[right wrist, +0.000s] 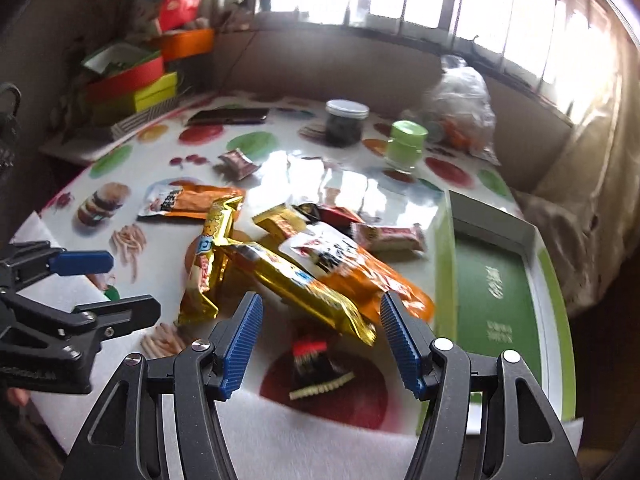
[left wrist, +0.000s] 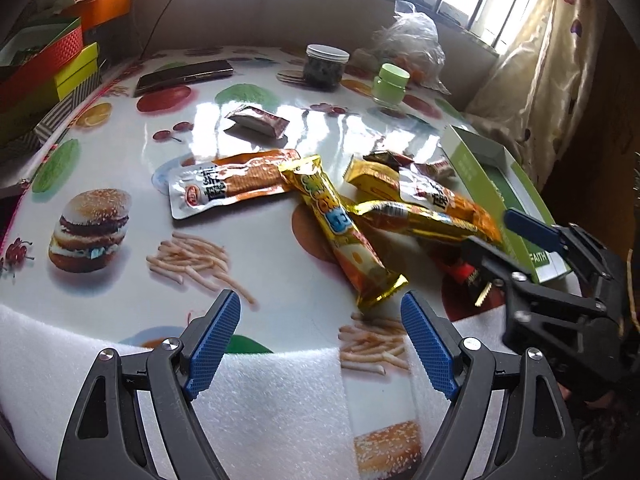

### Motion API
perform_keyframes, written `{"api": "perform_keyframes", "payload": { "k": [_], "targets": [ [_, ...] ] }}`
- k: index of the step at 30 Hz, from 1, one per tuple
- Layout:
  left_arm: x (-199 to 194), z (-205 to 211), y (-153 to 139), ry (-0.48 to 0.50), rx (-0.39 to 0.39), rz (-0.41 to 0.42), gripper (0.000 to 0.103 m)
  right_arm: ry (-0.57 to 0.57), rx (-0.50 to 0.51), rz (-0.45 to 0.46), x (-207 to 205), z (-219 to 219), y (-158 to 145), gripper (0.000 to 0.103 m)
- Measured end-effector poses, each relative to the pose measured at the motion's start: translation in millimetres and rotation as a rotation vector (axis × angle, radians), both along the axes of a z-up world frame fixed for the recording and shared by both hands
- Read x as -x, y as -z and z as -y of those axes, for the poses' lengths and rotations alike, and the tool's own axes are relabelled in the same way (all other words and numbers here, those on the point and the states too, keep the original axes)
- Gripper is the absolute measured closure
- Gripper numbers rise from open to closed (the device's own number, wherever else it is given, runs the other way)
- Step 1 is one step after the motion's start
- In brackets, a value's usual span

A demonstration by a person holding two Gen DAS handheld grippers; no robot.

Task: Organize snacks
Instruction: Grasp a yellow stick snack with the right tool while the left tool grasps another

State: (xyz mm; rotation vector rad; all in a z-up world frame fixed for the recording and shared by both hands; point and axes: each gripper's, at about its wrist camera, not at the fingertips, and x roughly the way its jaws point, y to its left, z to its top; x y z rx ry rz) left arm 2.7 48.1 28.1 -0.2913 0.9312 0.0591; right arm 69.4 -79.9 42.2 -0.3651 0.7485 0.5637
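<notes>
Currently I am holding both grippers, left gripper and right gripper, wide apart and empty; snack packets are lying piled at twelve o'clock, green box at two.

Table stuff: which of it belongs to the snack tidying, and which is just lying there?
For the job: gold bars, orange packs, small red packets, dark packet, green box.

Lying about: phone, dark jar, green jar, plastic bag, stacked boxes.

Black-red packet blurred; green box lettering unreadable.
</notes>
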Motion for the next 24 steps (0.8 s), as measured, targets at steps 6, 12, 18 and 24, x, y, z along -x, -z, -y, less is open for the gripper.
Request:
{"api": "perform_keyframes", "payload": {
  "k": [6, 12, 18, 24],
  "targets": [
    [-6.6, -13.7, -4.8, -0.011, 0.047, -0.001, 0.02, -0.048, 0.066, -0.021, -11.0, -18.2, 14.7, 0.042],
    [-20.1, -23.8, -4.5, -0.042, 0.074, -0.035, 0.02, -0.023, 0.085, -0.038, -19.0, -22.9, 24.3, 0.054],
    [-36.7, -22.7, -4.1, -0.047, 0.09, -0.054, 0.02, 0.022, 0.015, -0.063, -21.0, -14.8, 18.1, 0.074],
    [-52.8, -18.0, 2.9, -0.059, 0.096, -0.079, 0.02, 0.062, -0.077, -0.106, -23.9, -6.1, 11.0, 0.08]
  ]
}}
